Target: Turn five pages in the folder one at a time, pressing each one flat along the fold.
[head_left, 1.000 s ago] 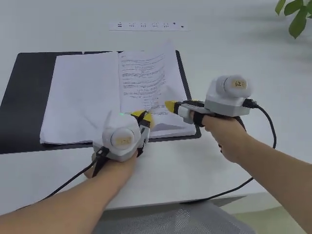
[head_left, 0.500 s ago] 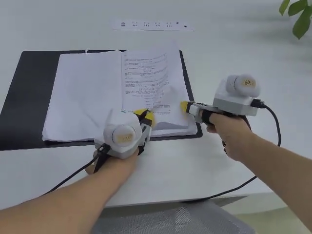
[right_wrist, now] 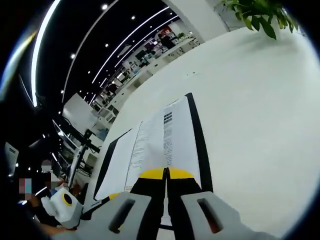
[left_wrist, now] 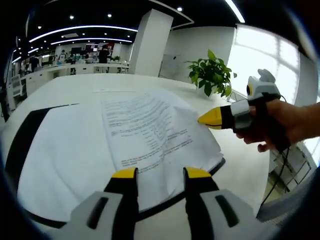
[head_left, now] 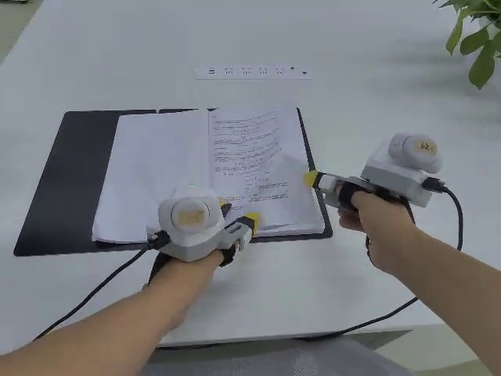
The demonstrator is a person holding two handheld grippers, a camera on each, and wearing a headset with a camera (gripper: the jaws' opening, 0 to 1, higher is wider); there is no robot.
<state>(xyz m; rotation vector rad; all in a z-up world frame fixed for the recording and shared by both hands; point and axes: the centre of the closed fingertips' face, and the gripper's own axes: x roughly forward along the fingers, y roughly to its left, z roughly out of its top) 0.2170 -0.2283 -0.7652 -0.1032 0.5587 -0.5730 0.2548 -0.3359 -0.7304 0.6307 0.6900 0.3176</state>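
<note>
A black folder [head_left: 47, 196] lies open on the white table, with a blank sheet [head_left: 156, 172] on its left and a printed page [head_left: 250, 149] on its right. The pages lie fairly flat. My left gripper [head_left: 249, 223] hovers over the near edge of the printed page [left_wrist: 145, 125]; in its own view the left gripper [left_wrist: 160, 174] stands open with nothing between its jaws. My right gripper [head_left: 311, 179] is at the folder's right edge, level with the page's lower half. In its own view the right gripper [right_wrist: 165, 173] is shut, yellow tips together, pointing along the printed page [right_wrist: 170, 130].
A white power strip [head_left: 250, 72] lies beyond the folder. A potted plant [head_left: 473, 39] stands at the far right corner. Black cables trail from both grippers off the table's near edge. Bare white table [head_left: 391, 102] lies to the right.
My right gripper has drawn back rightward off the printed page to the folder's right edge. The left gripper has slid toward the page's near edge. The head camera has shifted.
</note>
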